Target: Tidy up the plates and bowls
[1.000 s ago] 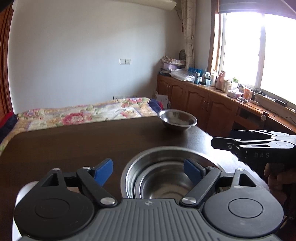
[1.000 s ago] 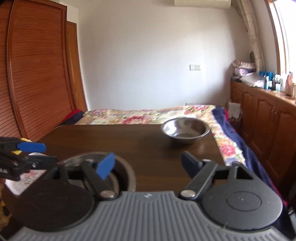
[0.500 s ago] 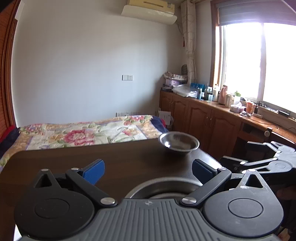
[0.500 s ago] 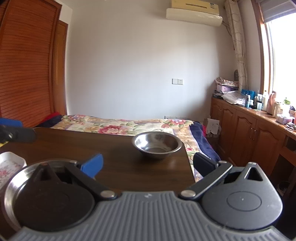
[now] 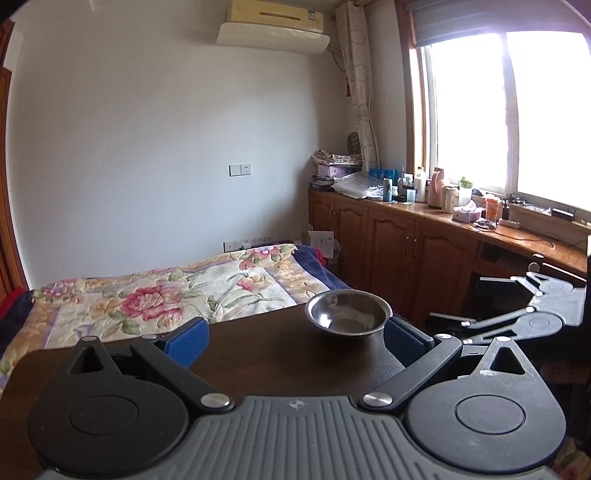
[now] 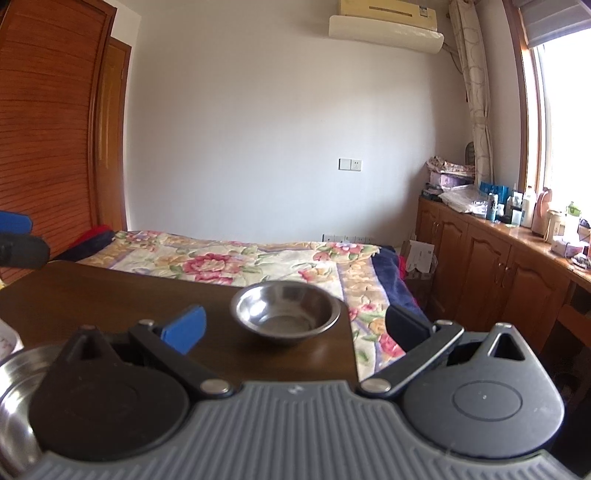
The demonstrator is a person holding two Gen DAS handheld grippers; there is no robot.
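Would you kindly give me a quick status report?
Left gripper and right gripper: jaws open, empty. Steel bowl alone at table's far edge. Path clear.

A home bedroom: floral-quilted bed (image 5: 177,295), wooden cabinets (image 5: 399,247), air conditioner (image 5: 273,31).

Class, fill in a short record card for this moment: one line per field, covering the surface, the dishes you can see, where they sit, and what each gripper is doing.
surface: dark wooden table
small steel bowl: upright, empty, alone near the table's far right corner
large steel bowl: at the near left edge of the right wrist view, only partly seen
left gripper: open, holding nothing
right gripper: open, holding nothing, the small bowl ahead between its fingers
background: floral bedspread, wooden cabinets under the window
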